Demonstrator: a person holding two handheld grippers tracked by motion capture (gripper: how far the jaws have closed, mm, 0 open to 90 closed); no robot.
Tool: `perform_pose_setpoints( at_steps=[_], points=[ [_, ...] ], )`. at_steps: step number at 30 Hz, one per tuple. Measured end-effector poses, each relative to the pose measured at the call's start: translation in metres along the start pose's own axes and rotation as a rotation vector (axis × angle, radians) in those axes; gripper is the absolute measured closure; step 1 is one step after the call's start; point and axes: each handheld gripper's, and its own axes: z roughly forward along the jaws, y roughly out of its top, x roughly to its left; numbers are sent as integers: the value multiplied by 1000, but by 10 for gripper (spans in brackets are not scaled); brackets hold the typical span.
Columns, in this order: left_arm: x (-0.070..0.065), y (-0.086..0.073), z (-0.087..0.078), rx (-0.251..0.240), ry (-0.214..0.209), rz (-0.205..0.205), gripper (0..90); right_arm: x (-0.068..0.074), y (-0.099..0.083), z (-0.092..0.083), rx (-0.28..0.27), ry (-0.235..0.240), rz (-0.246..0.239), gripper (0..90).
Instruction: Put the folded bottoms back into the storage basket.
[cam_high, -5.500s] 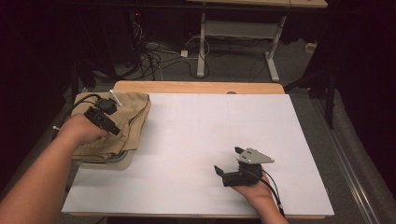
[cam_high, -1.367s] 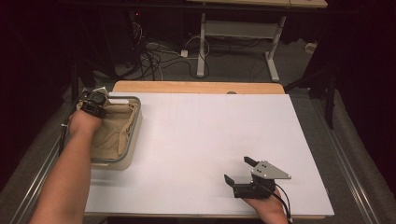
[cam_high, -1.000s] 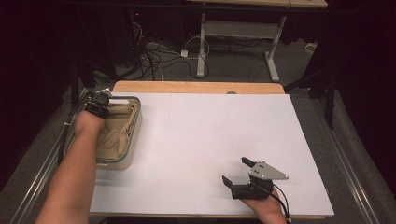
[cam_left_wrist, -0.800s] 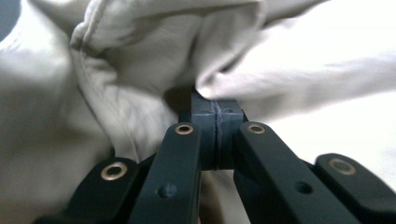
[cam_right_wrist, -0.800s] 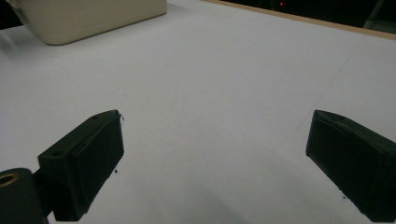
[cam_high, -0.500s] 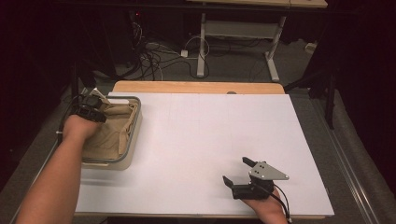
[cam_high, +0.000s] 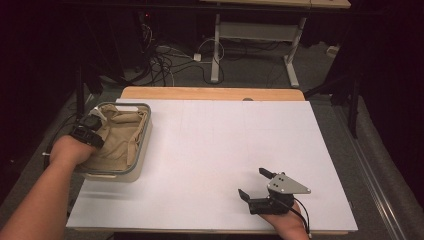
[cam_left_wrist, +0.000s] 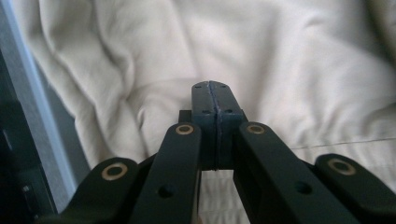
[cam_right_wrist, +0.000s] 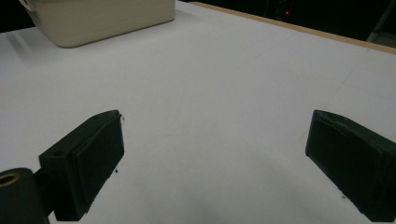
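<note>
A beige cloth (cam_high: 122, 140) lies crumpled inside a cream bin (cam_high: 145, 131) with a grey rim, at the table's left edge. My left gripper (cam_high: 95, 119) hangs over the bin's left side, just above the cloth. In the left gripper view its pads (cam_left_wrist: 205, 100) press flat together with nothing between them, and the cloth (cam_left_wrist: 289, 56) lies in folds right below. My right gripper (cam_high: 254, 183) rests on the white table top (cam_high: 225, 140) near the front right. Its jaws stand wide apart and empty, as the right gripper view (cam_right_wrist: 217, 137) shows.
The bin's wall (cam_right_wrist: 102, 18) shows far off in the right gripper view. A bare wooden strip (cam_high: 210, 93) runs along the table's far edge. Beyond it are cables and a table frame (cam_high: 250, 40) on the dark floor.
The cloth, earlier on the table under my left gripper, now lies in the bin. Over the last second the left hand drew back toward the bin's near left side. The right gripper stayed put.
</note>
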Motion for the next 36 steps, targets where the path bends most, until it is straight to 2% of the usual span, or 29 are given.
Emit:
perform_pose_setpoints(
  at_steps=[3,8,12,14,16,17,19,21,22,24,26,27,29,31,36],
  points=[
    [2,0,10,28,-31,-15,878,0,0,2,2,1,-5,56],
    [-7,5,22,71,-18,20,878,-2,-2,5,12,0,-2,57],
    [-10,4,23,68,-4,30,878,-1,-2,5,15,-2,-6,57],
    [-10,3,20,58,-18,30,877,-1,-2,4,15,-6,-5,57],
    [-9,1,15,45,-65,33,855,-2,-2,3,11,-9,-2,57],
    [-10,0,13,43,-87,40,829,-4,-2,3,11,-10,2,56],
    [-15,-1,7,31,-103,68,768,-6,-2,2,10,-15,9,53],
    [-20,-1,4,44,-150,75,640,-9,-3,1,12,-21,14,52],
    [-23,-1,2,56,-157,88,580,-10,-3,1,12,-24,19,52],
    [-30,0,-2,64,-138,114,483,-12,-3,0,12,-32,21,52],
    [-34,2,-5,85,-158,121,412,-13,-3,-2,8,-38,24,52],
    [-37,4,-7,110,-163,128,377,-13,-3,-2,7,-41,24,52],
    [-42,6,-11,127,-165,148,325,-13,-3,-4,3,-43,23,52],
    [-46,7,-15,137,-173,136,253,-14,-3,-5,-1,-46,24,52],
    [-55,9,-23,164,-149,149,140,-14,-2,-7,-7,-49,24,52]
  ],
)
